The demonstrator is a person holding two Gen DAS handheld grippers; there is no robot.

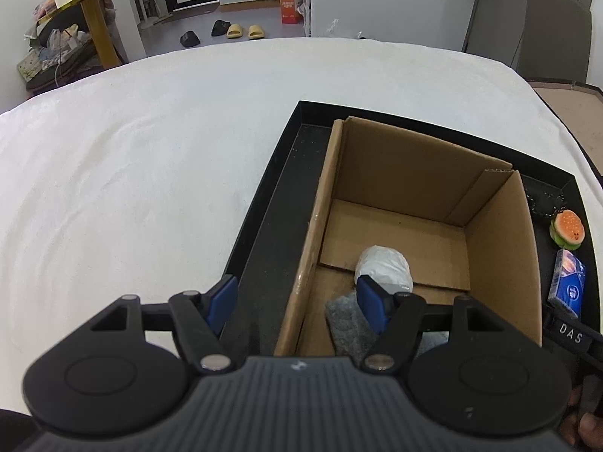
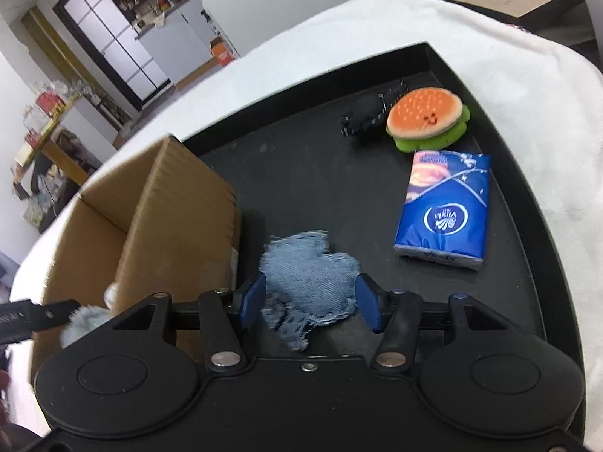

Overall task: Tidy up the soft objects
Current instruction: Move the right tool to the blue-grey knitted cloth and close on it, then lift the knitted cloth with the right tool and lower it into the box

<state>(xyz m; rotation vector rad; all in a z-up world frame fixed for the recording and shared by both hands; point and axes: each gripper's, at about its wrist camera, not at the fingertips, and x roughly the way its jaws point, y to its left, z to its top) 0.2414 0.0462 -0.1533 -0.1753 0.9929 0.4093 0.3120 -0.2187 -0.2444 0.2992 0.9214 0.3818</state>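
The left gripper (image 1: 297, 303), black with blue finger pads (image 1: 371, 305), fills the lower half of its wrist view, jaws spread wide apart and holding nothing. The right gripper (image 2: 311, 301), the same build, sits low in its view, blue pads (image 2: 251, 299) likewise apart, pointing forward and down.

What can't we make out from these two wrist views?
- Grey fuzzy item in the cardboard box: left wrist view, lower part hidden by the left gripper's finger.
- Denim scrap: right wrist view, motion-blurred; contact with the open right gripper unclear.
- Black item behind the burger plush: too dark to identify.
- Tissue pack: left wrist view, partly cut off.
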